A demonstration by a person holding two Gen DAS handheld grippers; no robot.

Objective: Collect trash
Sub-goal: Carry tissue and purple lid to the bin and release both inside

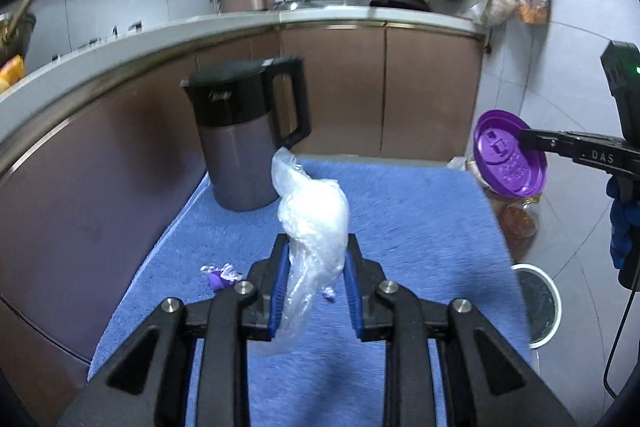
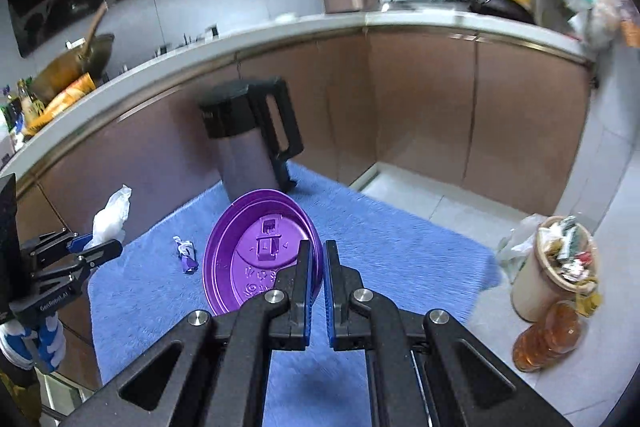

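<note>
Above the blue towel point(image 1: 400, 211), the left gripper point(image 1: 316, 281) is clenched on a crumpled clear plastic bag point(image 1: 312, 223). That bag stands roughly upright between the blue pads: its long axis runs up and away from the claw, its twisted tip leaning toward the kettle point(image 1: 244, 139), and a loose tail hangs down below the pads. The kettle stands upright at the far corner of the towel, its handle turned to the right in the left wrist view.

To the right of the towel's middle, the right gripper point(image 2: 316, 283) is closed tight on the rim of a purple cup lid point(image 2: 256, 251). The lid is held on edge, its flat top face with the raised sip tab turned toward the left gripper, its rim pinched between the pads.

On the towel, nearer its left edge, a small purple wrapper point(image 2: 186, 253) lies flat, its long axis running toward the kettle. Off the towel's right edge, on the floor, a full trash bin point(image 2: 556, 267) stands beside a jar of amber liquid point(image 2: 548, 339).
</note>
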